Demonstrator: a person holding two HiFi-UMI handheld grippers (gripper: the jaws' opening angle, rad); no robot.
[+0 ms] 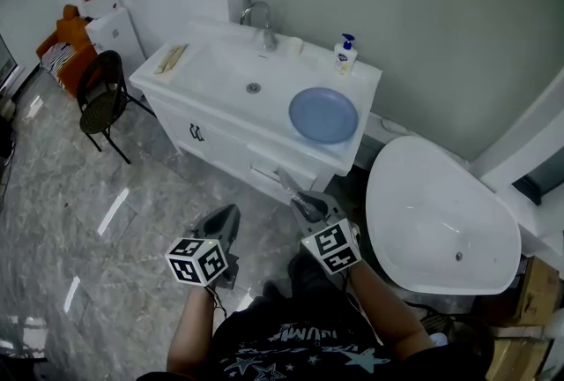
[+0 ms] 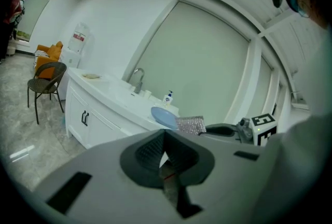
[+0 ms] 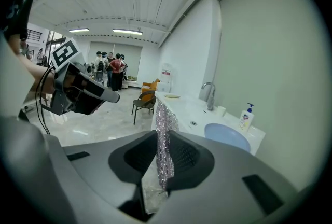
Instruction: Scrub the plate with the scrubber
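Closest to the viewer, a person is holding out two grippers in front of a dark printed shirt. The left gripper (image 2: 165, 140) is holding its jaws pressed together with nothing between them. The right gripper (image 3: 162, 149) is clamping a silvery mesh scrubber (image 3: 162, 116), which is standing on edge and sticking up past the jaw tips. Both are hovering over the grey marble floor (image 1: 79, 220), short of the cabinet.

Further on, a white sink cabinet (image 1: 220, 137) is standing against the wall. Its basin (image 1: 233, 75) is showing a drain at the bottom. The blue plate (image 1: 323, 115) is lying flat on the countertop just right of the basin, not in it, well apart from both grippers. A soap bottle (image 1: 345, 55) is standing behind the plate, and a tap (image 1: 258, 20) behind the basin. To the right, a white tub (image 1: 441, 216) is sitting low, its drain showing.

Only the head view is showing the tub. Only the right gripper view is showing a group of people (image 3: 111, 70) standing far down the room.
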